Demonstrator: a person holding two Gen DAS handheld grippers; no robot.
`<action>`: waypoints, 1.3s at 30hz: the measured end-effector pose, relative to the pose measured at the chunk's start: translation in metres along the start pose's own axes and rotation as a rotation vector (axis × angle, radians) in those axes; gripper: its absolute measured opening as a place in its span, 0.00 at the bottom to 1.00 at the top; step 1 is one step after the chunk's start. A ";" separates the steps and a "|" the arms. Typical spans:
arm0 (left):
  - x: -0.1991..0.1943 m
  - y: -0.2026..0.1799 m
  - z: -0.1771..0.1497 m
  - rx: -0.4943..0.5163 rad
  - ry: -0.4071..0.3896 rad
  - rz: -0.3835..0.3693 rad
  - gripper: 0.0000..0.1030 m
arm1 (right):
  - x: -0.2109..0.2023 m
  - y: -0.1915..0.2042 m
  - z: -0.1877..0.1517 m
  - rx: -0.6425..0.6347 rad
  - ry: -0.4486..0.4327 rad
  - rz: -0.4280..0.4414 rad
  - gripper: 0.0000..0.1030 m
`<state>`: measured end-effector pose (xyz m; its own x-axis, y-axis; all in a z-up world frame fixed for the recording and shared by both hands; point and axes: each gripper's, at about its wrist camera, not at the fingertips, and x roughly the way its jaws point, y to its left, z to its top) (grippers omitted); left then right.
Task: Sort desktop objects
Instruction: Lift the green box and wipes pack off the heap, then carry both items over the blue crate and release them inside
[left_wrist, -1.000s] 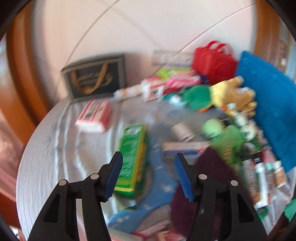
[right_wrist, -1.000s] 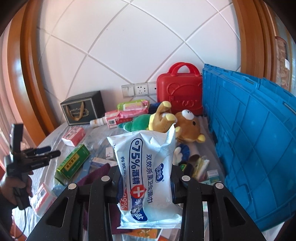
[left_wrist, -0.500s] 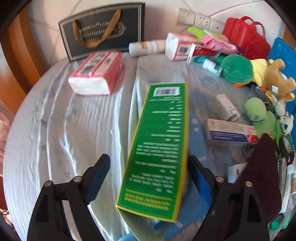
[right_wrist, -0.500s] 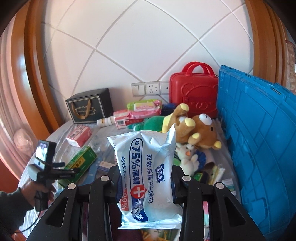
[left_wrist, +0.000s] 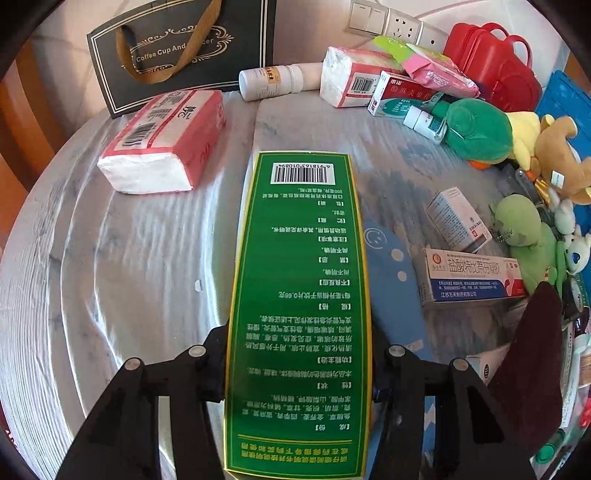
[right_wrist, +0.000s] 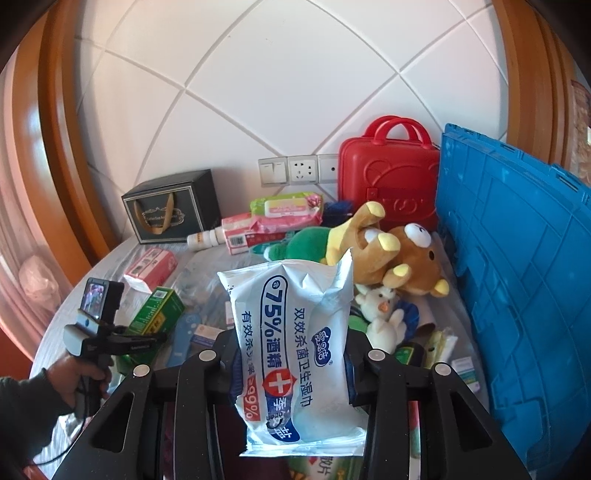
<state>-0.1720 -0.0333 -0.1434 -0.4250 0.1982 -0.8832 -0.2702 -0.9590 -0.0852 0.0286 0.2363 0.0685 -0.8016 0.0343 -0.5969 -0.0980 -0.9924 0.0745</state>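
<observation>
A long green medicine box (left_wrist: 299, 258) lies on the grey covered table (left_wrist: 110, 277), with its printed face up and its barcode at the far end. My left gripper (left_wrist: 299, 354) straddles its near half, jaws closing, pads against both long sides. The right wrist view shows the same green box (right_wrist: 157, 314) under the left gripper (right_wrist: 147, 338), which a hand holds. My right gripper (right_wrist: 291, 350) holds a white and blue wet wipes pack (right_wrist: 295, 325) upright above the table. Its jaws are opening slightly and the pack still sits between the pads.
A pink tissue pack (left_wrist: 162, 144) and a black gift bag (left_wrist: 181, 51) stand beyond the box on the left. A blue sock (left_wrist: 391, 288), small medicine boxes (left_wrist: 472, 277) and a maroon cloth (left_wrist: 532, 369) crowd its right. Plush toys (right_wrist: 388, 251), a red case (right_wrist: 388, 177) and a blue crate (right_wrist: 517, 277) fill the right side.
My left gripper came down over the green box, spread wide around it, then narrowed onto its sides. My right gripper shifted sideways, still carrying the wipes pack.
</observation>
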 end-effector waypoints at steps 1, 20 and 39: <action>-0.001 -0.002 0.000 0.007 -0.006 0.006 0.49 | 0.000 0.000 -0.001 0.000 -0.001 -0.001 0.39; -0.153 -0.089 0.021 0.148 -0.379 -0.029 0.49 | -0.055 -0.016 0.014 0.014 -0.117 -0.018 0.39; -0.311 -0.340 0.043 0.420 -0.625 -0.284 0.50 | -0.222 -0.128 0.078 0.102 -0.344 -0.245 0.38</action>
<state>0.0147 0.2403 0.1805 -0.6627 0.6190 -0.4215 -0.6900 -0.7235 0.0224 0.1731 0.3653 0.2534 -0.8956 0.3216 -0.3074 -0.3534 -0.9340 0.0523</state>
